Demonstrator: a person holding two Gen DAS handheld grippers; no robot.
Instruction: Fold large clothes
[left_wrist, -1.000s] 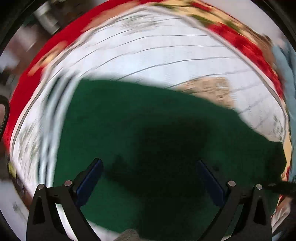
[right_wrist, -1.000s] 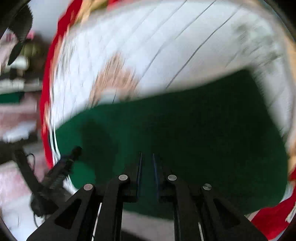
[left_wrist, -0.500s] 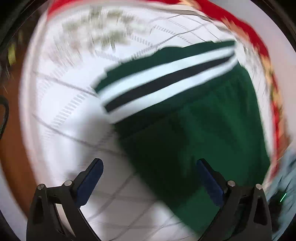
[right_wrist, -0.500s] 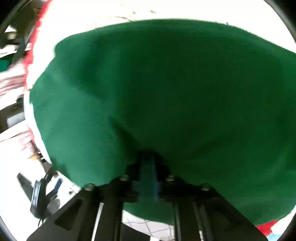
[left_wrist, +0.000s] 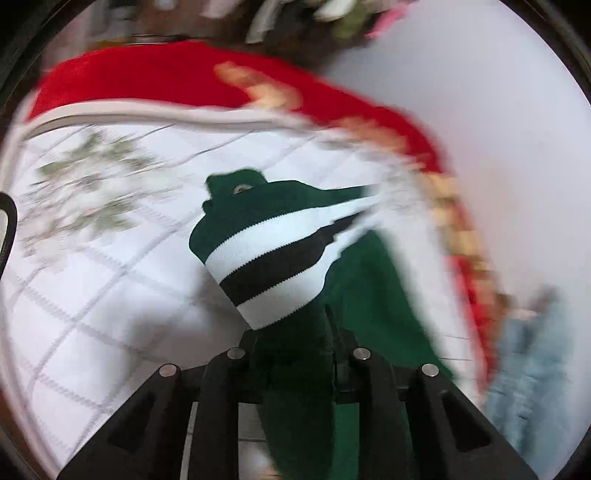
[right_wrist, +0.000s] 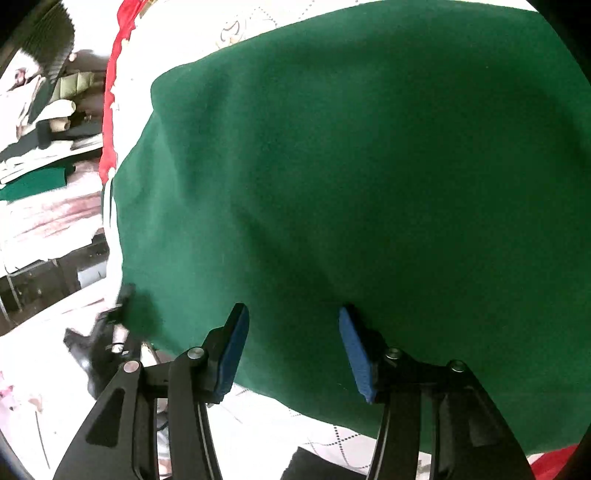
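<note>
A dark green garment with a white and black striped band (left_wrist: 273, 254) hangs from my left gripper (left_wrist: 295, 332), which is shut on its green cloth and holds it above the white quilted bed cover (left_wrist: 92, 277). In the right wrist view the green garment (right_wrist: 351, 166) lies spread flat and fills most of the frame. My right gripper (right_wrist: 293, 347) is open just above the garment's near edge, with its blue pads (right_wrist: 232, 350) apart and nothing between them.
The bed cover has a red patterned border (left_wrist: 166, 81). A light blue cloth (left_wrist: 532, 362) lies at the right past the border. Left of the bed in the right wrist view are shelves with clutter (right_wrist: 44, 122) and a black device (right_wrist: 99, 343) by the bed edge.
My left gripper has closed on the green garment and lifted it, striped band hanging. My right gripper has let go of the cloth and opened.
</note>
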